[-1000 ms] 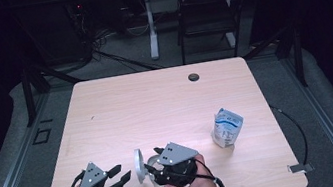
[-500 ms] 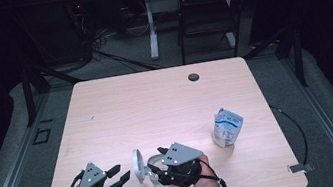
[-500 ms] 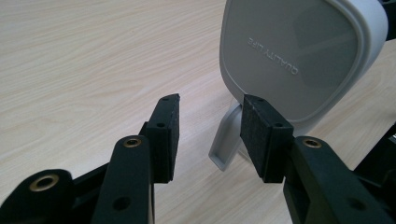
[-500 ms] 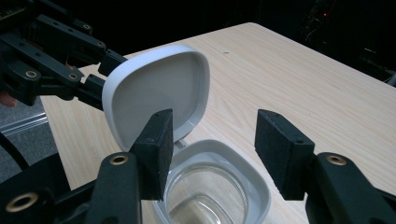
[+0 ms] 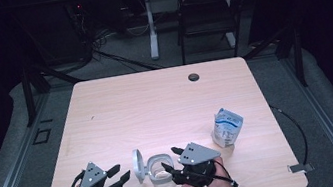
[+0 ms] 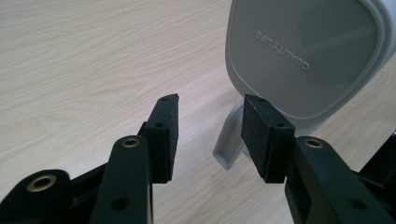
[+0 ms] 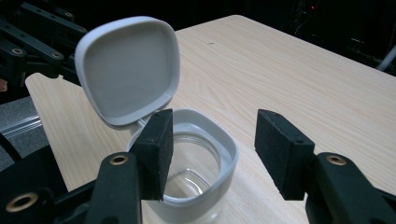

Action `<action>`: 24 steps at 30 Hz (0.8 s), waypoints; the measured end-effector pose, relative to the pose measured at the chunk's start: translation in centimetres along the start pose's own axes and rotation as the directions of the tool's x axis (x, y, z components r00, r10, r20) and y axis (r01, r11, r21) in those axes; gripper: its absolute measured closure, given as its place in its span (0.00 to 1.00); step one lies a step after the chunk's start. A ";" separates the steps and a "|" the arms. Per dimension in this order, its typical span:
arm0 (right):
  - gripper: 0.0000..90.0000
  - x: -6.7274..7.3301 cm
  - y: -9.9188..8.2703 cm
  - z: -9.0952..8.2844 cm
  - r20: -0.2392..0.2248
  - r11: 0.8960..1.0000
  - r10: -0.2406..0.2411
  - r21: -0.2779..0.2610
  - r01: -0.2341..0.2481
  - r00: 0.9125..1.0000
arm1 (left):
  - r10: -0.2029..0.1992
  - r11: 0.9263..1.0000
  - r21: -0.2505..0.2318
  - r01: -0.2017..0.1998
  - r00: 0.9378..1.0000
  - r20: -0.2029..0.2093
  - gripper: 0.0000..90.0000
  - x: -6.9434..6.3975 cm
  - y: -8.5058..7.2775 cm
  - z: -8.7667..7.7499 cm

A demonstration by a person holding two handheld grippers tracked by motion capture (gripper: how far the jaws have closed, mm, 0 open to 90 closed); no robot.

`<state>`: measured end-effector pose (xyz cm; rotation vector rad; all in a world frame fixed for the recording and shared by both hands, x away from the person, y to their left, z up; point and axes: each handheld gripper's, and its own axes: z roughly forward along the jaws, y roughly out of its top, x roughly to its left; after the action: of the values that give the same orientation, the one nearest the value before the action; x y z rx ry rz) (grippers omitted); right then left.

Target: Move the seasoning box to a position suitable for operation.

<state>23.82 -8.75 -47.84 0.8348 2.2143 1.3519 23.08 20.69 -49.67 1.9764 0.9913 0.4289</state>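
Broadly, on the pale wooden table (image 5: 156, 105), close to the near edge and between the two grippers: a small clear jar (image 5: 159, 173), standing upright with its mouth up.

Left gripper (image 5: 119, 174): jaws apart, nothing between the pads, aimed at the outer face of the lid and just short of it. Right gripper (image 5: 171, 158): jaws also apart, straddling the near side of the jar. In the right gripper view, one pad sits at the grey rim (image 7: 219, 140) and the other stands clear of it, so no clamp. Cannot tell whether the near pad touches.

Off to the right, well apart: a blue-and-white pouch (image 5: 227, 127), upright.

Jar likely light, stiff and hard. Clear smooth wall probably slick under a pad and easy to tip or slide with nothing in it. Best taken across the body below the grey collar, pads on opposite rounded-square sides, with a firm but not crushing squeeze. Long axis vertical.

Grey lid (image 5: 138, 164) swung open and standing nearly on edge at the left of the jar, hollow inner face (image 7: 128, 70) towards the mouth, outer face (image 6: 303, 51) towards the left gripper. Thin plastic, somewhat springy. Better pushed at the free top edge than pinched.

Hinge strap (image 6: 229, 140): slim, the weak point. Avoid bending it backwards.
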 end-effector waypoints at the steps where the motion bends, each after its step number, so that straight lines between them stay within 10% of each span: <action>1: 0.52 -0.1 -0.1 -0.1 0.001 1.000 0.002 0.003 -0.002 1.000 | 0.000 1.000 0.000 0.000 1.000 0.000 0.64 0.0 0.0 0.0; 24: 0.52 -4.4 -2.5 -4.6 0.102 0.993 0.108 -0.051 -0.103 0.989 | -0.013 1.000 -0.015 0.013 1.000 0.000 0.63 0.5 0.4 0.1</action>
<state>23.47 -15.57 -47.88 0.9950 2.0784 1.3689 23.64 20.91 -49.47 1.9549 0.9983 0.4285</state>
